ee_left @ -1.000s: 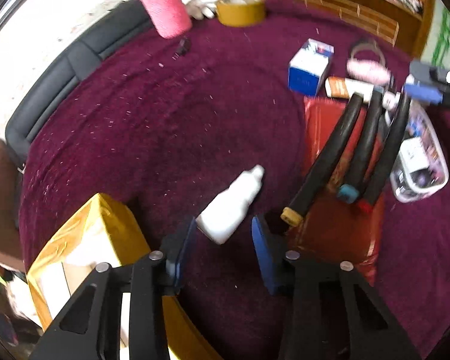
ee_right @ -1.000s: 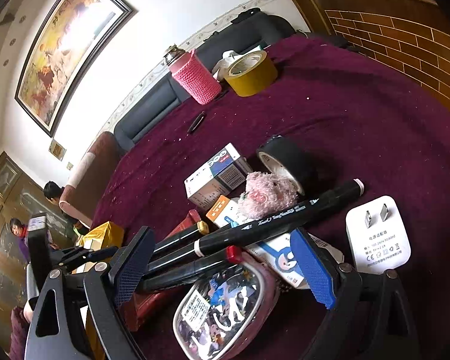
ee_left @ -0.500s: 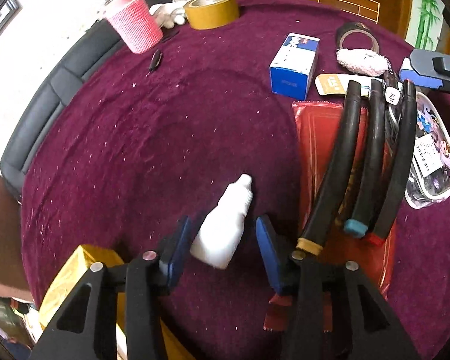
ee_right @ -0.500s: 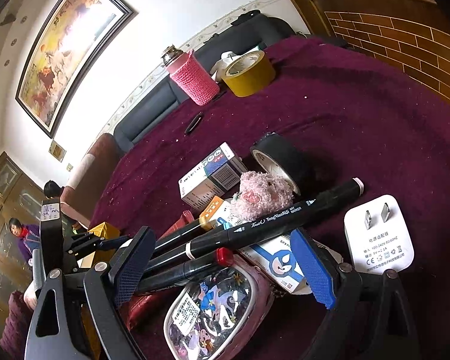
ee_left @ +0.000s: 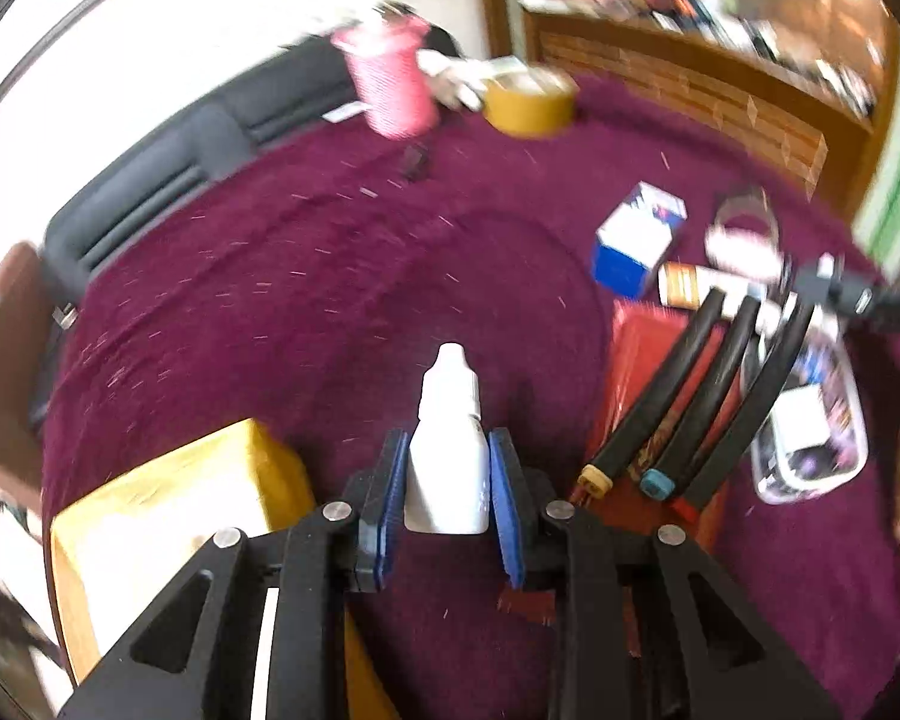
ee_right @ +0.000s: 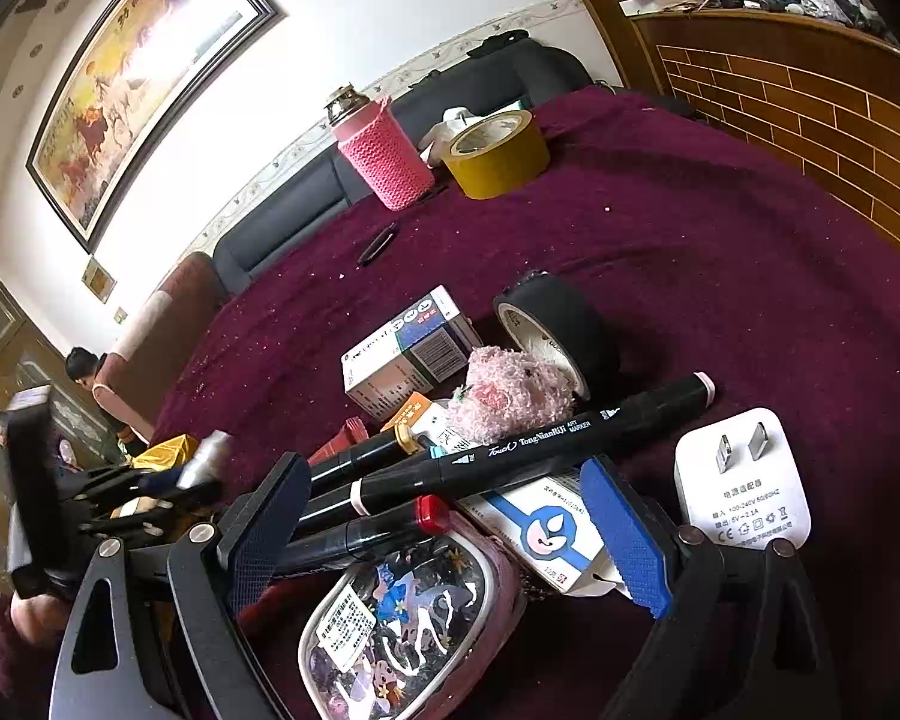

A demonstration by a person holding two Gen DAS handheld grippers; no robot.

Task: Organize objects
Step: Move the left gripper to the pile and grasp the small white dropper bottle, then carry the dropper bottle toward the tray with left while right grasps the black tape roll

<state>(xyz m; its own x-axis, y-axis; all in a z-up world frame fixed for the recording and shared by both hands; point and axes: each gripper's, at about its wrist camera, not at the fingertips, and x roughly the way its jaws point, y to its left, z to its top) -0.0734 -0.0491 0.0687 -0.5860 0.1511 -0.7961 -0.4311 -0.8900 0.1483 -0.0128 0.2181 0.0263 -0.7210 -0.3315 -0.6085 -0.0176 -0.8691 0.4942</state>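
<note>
My left gripper (ee_left: 447, 495) is shut on a small white dropper bottle (ee_left: 450, 450), nozzle pointing away, above the maroon tablecloth (ee_left: 306, 300). Three black markers (ee_left: 690, 396) lie on a red packet (ee_left: 636, 360) to its right. In the right wrist view my right gripper (ee_right: 444, 534) is open and empty over the black markers (ee_right: 510, 450), a clear cartoon pouch (ee_right: 402, 618) and a blue-and-white box (ee_right: 540, 534). The left gripper with the bottle (ee_right: 201, 459) shows blurred at the left there.
A gold box (ee_left: 168, 498) sits at my lower left. A pink-sleeved bottle (ee_right: 384, 156), yellow tape roll (ee_right: 498, 150), black tape roll (ee_right: 558, 324), pink fluffy toy (ee_right: 510, 396), medicine box (ee_right: 408, 354) and white charger plug (ee_right: 744, 474) stand on the cloth. A sofa (ee_left: 168, 180) borders the far side.
My left gripper closed on the white bottle and lifted it, swinging it to point straight ahead. The right gripper stayed open and nearly still.
</note>
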